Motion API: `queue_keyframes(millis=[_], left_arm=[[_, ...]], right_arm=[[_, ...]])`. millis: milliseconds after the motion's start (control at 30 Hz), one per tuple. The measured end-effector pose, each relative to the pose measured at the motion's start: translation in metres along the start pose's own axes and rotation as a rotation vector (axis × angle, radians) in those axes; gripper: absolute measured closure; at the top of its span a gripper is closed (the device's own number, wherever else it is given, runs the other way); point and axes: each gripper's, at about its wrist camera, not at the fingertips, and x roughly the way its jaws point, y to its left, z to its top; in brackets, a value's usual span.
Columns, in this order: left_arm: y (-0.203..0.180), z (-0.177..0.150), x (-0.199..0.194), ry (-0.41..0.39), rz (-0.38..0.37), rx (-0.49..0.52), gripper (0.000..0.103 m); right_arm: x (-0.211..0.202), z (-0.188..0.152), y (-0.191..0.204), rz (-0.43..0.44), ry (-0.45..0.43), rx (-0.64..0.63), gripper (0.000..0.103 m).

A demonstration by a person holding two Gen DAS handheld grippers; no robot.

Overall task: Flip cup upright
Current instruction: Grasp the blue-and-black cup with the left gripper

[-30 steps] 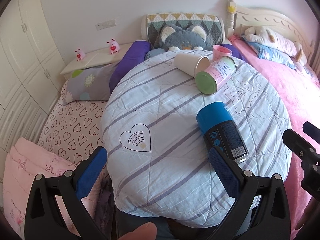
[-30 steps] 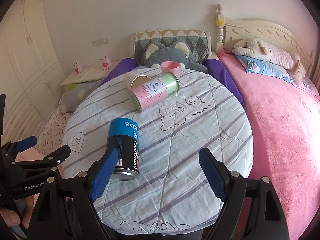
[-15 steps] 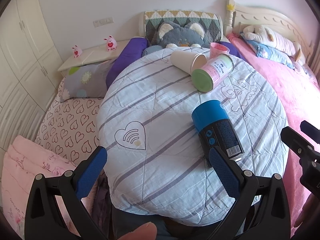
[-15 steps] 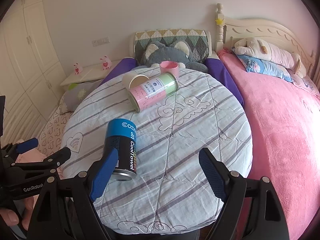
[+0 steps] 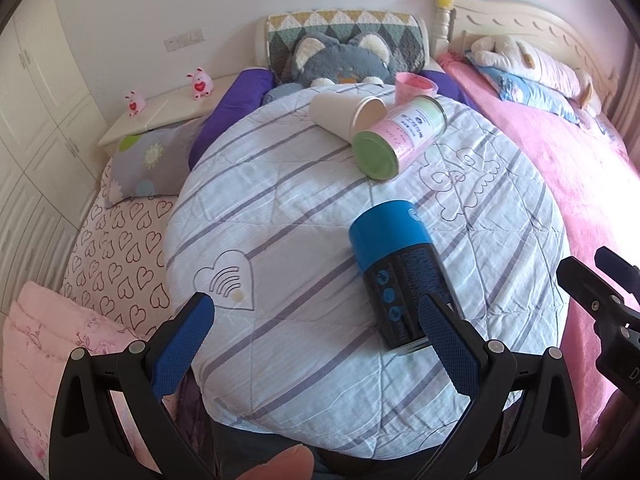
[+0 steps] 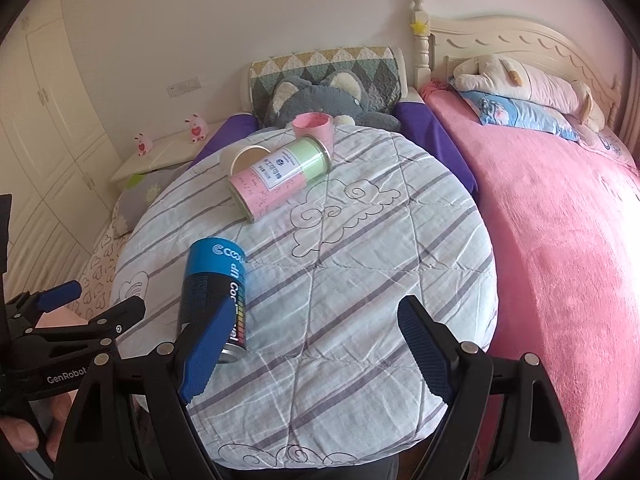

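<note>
Jaws of both grippers gape wide, well short of the toppled cream cup (image 5: pixel 347 113).

quilt (image 5: pixel 300 200): pale blue, grey stripes | can (image 5: pixel 394 264): blue top, black body | tin (image 5: pixel 400 136): pink/green | cup (image 5: pixel 344 114): cream | small cup (image 5: pixel 414 86): pink | blanket (image 6: pixel 560 240): pink | pads (image 5: pixel 182 344): blue

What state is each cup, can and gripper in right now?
Blue can: on its side, nearest.
Pink-and-green can: on its side.
Cream cup: on its side, beside that can.
Pink cup: upright, at the back.
Left gripper: open, holding nothing.
Right gripper: open, holding nothing.
</note>
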Motion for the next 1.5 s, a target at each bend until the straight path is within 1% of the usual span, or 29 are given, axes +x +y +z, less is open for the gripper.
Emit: queue_keyframes(millis=[500,733,933,1000,1167,1267,1333,1500], left_arm=[[-0.018,0.021,0.025,0.044,-0.033,-0.024,0.000],[-0.036,0.031,0.052,0.093,-0.041,-0.016,0.000],[-0.042,0.037,0.087,0.164,-0.040,-0.044,0.000],[-0.041,0.038,0.093,0.178,-0.063,-0.055,0.000],[-0.045,0.037,0.104,0.193,-0.075,-0.048,0.000],[-0.046,0.037,0.111,0.208,-0.093,-0.058,0.007],[-0.046,0.038,0.115,0.222,-0.111,-0.068,0.016],[-0.042,0.041,0.122,0.230,-0.137,-0.091,0.023]], right_arm=[[0.015,0.001,-0.021,-0.002,0.028,0.038,0.019],[0.027,0.001,-0.034,-0.003,0.048,0.059,0.019],[0.040,0.003,-0.048,-0.006,0.073,0.083,0.019],[0.046,0.004,-0.051,-0.010,0.084,0.087,0.019],[0.062,0.007,-0.051,0.002,0.110,0.083,0.019],[0.069,0.009,-0.049,0.009,0.122,0.076,0.019],[0.071,0.009,-0.049,0.006,0.126,0.077,0.019],[0.072,0.010,-0.054,-0.006,0.131,0.087,0.019]])
